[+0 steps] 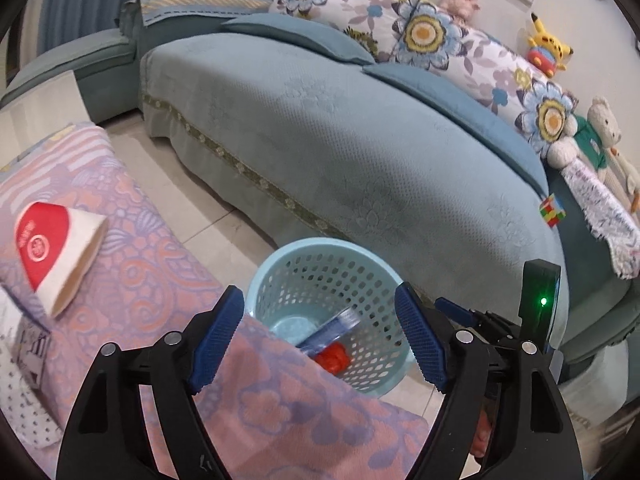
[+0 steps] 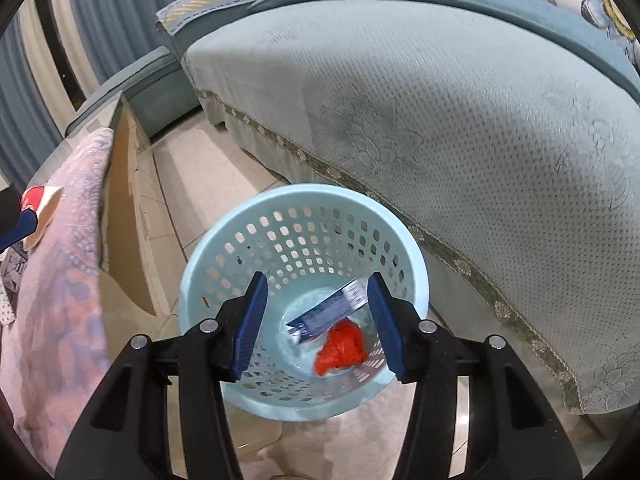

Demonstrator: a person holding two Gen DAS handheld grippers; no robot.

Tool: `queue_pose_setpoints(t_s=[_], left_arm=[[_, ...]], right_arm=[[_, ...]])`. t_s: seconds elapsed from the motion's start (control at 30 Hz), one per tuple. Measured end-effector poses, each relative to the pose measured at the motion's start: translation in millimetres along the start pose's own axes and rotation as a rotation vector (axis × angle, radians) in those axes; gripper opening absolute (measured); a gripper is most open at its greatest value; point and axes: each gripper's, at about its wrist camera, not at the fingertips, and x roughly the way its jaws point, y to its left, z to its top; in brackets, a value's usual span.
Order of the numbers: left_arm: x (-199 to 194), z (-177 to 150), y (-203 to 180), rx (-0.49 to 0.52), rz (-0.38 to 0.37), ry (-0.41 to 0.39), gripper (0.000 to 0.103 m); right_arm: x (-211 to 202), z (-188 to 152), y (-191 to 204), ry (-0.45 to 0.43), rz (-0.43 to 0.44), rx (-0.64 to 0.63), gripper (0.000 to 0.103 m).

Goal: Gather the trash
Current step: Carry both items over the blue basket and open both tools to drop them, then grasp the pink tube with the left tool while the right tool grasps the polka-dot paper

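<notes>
A light blue perforated waste basket stands on the floor beside the sofa; it also shows in the left wrist view. Inside lie a blue wrapper and a crumpled red bag. My right gripper is open and empty, right above the basket's mouth. My left gripper is open and empty over the edge of the cloth-covered table. A red and white paper cup lies on its side on the table, to the left of my left gripper.
A teal sofa with floral cushions and plush toys runs behind the basket. A puzzle cube sits on it at the right. A dotted white packet lies at the table's left. Tiled floor runs between table and sofa.
</notes>
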Motion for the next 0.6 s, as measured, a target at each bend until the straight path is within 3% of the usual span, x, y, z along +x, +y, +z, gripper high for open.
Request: queue_pose_setpoints(t_s=[0.13,0.33,0.5,0.6], left_arm=[[-34,-3,6,-0.027,-0.001,-0.064,0.076],[-115,-17,28,-0.088,0.079,-0.213,0.076],[-188,-53,72,-0.213,0.245,-0.332,0.076],[-217,-73,101,-0.273,0.332,-0.369,0.076]], right_arm=[[-27,7,22,-0.054,0.050,-0.041,0.049],[-75,19,84,-0.152,0.155,-0.158,0.049],[-99,19,146,-0.185,0.248,-0.248,0.049],[-105,12,188,-0.192,0.288,-0.311,0.055]])
